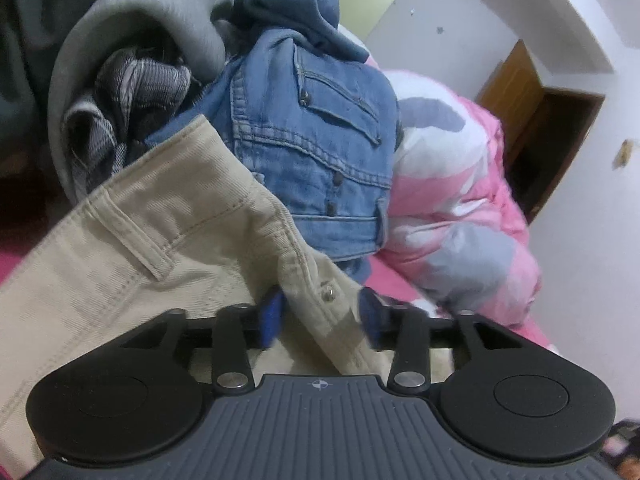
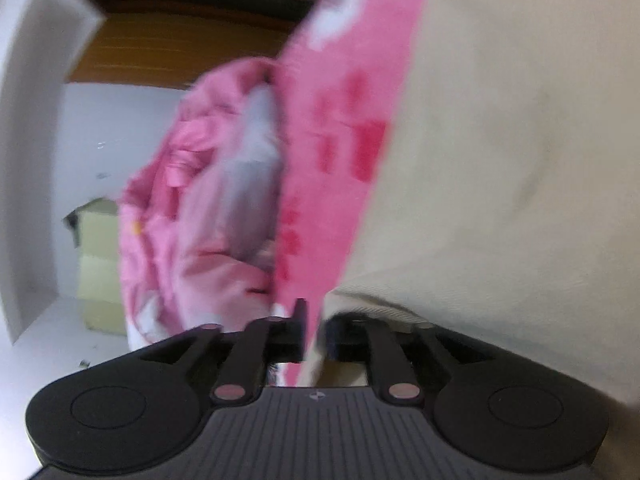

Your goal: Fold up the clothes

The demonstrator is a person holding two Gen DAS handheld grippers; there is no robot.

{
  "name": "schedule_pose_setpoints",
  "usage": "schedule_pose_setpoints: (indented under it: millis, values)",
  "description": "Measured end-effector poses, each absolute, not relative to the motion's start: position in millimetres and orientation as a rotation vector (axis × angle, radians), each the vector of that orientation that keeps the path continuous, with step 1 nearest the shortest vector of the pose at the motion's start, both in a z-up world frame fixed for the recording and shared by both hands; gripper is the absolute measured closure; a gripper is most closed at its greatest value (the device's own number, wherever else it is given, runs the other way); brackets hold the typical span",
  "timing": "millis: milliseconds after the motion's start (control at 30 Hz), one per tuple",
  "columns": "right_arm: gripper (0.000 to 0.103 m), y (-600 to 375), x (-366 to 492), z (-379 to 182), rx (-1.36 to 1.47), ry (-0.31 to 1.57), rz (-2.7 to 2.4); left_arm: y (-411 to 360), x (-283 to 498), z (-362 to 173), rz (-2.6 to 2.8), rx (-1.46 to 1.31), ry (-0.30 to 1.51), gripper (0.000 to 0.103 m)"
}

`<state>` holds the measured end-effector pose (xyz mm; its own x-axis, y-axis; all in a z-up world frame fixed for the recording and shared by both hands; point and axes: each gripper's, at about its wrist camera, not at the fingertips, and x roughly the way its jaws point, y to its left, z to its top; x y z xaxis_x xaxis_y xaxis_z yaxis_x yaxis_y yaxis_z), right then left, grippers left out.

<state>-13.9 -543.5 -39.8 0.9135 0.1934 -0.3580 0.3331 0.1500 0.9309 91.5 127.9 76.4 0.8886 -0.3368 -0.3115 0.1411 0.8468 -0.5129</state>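
The left gripper is pinching the waistband of the beige trousers near the metal button, at the lower middle of the frame. Above them a denim jacket is lying on the clothes pile, with a pink quilt at the right. The right gripper is pressing together on the beige trousers' edge, beside the pink sheet.

Beige trousers lie spread over the pink bed, waistband end raised, a belt loop and a metal button showing (the cloth is a fine twill). Behind them a pile of clothes stands heaped: a blue denim jacket, a grey hoodie, a dark checked garment.
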Motion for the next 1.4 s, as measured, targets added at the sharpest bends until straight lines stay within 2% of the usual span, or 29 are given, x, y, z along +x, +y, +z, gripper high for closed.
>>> schedule_pose_setpoints:
  millis: [33,133,167,233,367,567,767,967,1033,1100,1133,1200,1267,1400]
  values:
    - [0.08,-543,-16,-39,1.438,0.44,-0.099,129,88,79,-0.264,-0.507,0.399,0.031]
    - [0.047,-541,-27,-30,1.431,0.417,-0.088,134,77,87,-0.279,-0.522,0.377,0.008]
    - [0.032,-540,-31,-24,1.417,0.418,-0.096,135,73,90,-0.285,-0.527,0.37,0.006]
    - [0.021,-538,-40,-14,1.392,0.418,-0.111,138,66,96,-0.295,-0.537,0.356,0.003]
    - [0.012,-536,-64,2,1.376,0.407,-0.153,146,47,106,-0.302,-0.55,0.34,0.001]
    - [0.011,-517,-111,24,1.355,0.352,-0.119,174,-7,101,-0.154,-0.534,0.43,0.001]
    - [0.011,-452,-130,24,1.237,0.53,0.053,195,-26,70,-0.06,-0.636,0.52,0.001]
    - [0.013,-390,-120,-2,1.241,0.722,0.21,198,-8,41,-0.069,-0.751,0.57,0.011]
    - [0.015,-379,-112,-5,1.223,0.754,0.216,200,-2,31,-0.072,-0.789,0.586,0.024]
    - [0.019,-373,-100,-7,1.197,0.795,0.182,201,4,21,-0.074,-0.827,0.602,0.031]
    - [0.025,-372,-95,-9,1.196,0.814,0.153,201,7,17,-0.076,-0.846,0.61,0.037]
    - [0.033,-375,-84,-13,1.211,0.816,0.098,201,14,11,-0.074,-0.859,0.609,0.042]
    - [0.045,-380,-77,-17,1.239,0.798,0.055,200,19,9,-0.073,-0.857,0.594,0.042]
    - [0.061,-389,-71,-31,1.328,0.738,-0.014,197,28,4,-0.072,-0.855,0.563,0.042]
